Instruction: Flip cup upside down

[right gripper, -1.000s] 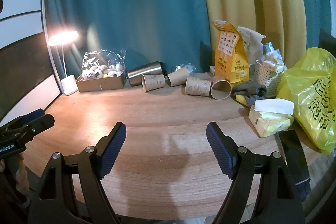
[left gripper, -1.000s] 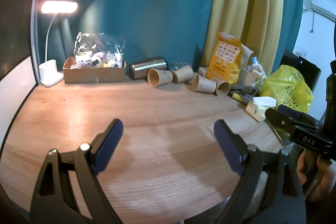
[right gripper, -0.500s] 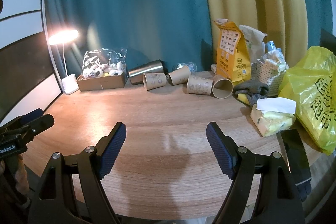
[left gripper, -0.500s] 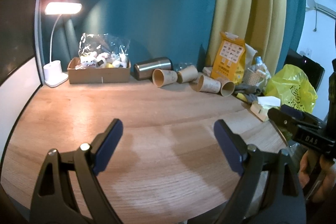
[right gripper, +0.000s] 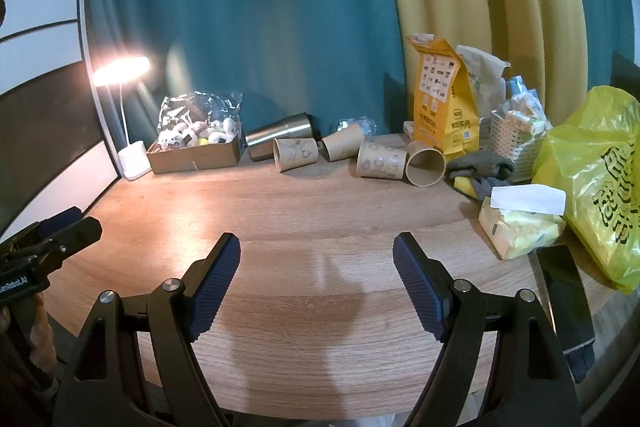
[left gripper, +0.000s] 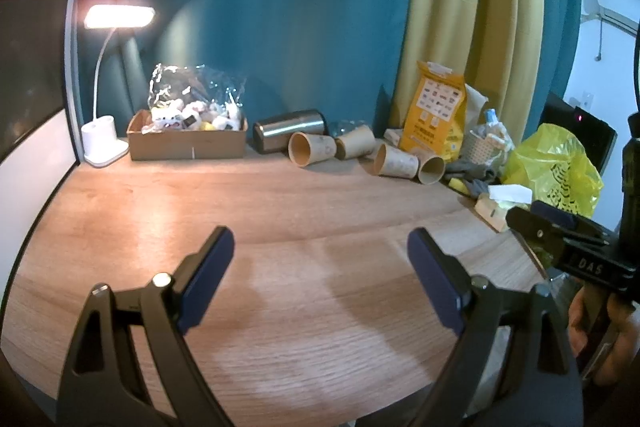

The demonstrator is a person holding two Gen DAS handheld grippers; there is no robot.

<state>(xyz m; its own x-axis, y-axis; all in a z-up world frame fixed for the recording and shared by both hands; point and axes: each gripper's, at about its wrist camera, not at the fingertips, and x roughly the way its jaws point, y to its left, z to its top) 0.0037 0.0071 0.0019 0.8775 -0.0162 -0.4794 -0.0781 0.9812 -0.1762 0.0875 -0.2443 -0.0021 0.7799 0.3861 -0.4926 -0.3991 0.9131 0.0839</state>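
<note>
Several brown paper cups lie on their sides at the far edge of the wooden table (left gripper: 280, 211): one (left gripper: 312, 148) with its mouth toward me, others (left gripper: 396, 161) to its right. In the right wrist view they show as a printed cup (right gripper: 295, 153) and an open-mouthed cup (right gripper: 425, 163). A steel tumbler (left gripper: 289, 129) lies behind them. My left gripper (left gripper: 320, 259) is open and empty above the near table. My right gripper (right gripper: 316, 259) is open and empty, also well short of the cups.
A cardboard box of toys (left gripper: 187, 139) and a lit desk lamp (left gripper: 105, 143) stand at the back left. An orange bag (right gripper: 444, 107), a basket (right gripper: 516, 139), a tissue pack (right gripper: 520, 223), a yellow plastic bag (right gripper: 600, 187) and a phone (right gripper: 564, 295) crowd the right side.
The left wrist view has tilted up and drawn back slightly, so the cups sit a little lower and farther. The right gripper has barely moved. Both stay open.
</note>
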